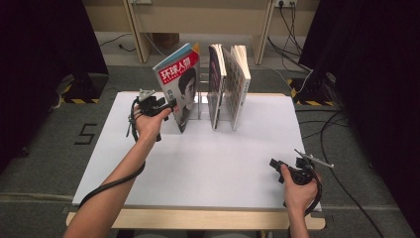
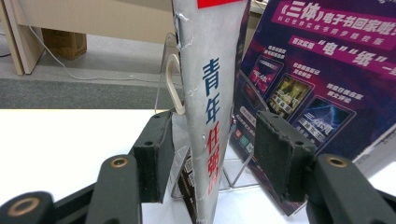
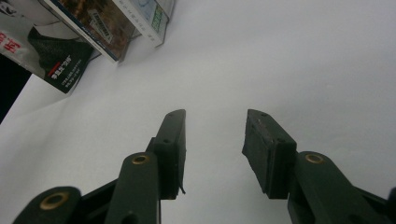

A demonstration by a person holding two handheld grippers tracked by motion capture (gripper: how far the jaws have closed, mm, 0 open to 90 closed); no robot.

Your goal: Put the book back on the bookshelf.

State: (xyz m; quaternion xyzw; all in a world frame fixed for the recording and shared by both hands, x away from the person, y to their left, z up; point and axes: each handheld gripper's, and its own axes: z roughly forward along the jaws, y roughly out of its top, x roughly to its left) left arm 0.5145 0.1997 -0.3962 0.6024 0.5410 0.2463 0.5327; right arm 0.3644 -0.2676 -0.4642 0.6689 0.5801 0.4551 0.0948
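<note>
The right gripper waits spread and empty near the desk's front right corner, while the left gripper, jaws apart, straddles the tilted magazine by the rack at the back edge, not yet pinched.

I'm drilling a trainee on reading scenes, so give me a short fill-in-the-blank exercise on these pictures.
1. The left gripper has its jaws on either side of the spine of a ____.
2. The right gripper hovers with nothing between its ____ jaws.
3. The magazine leans at the ____ end of the row in the wire rack.

Missing words: magazine; open; left
</note>
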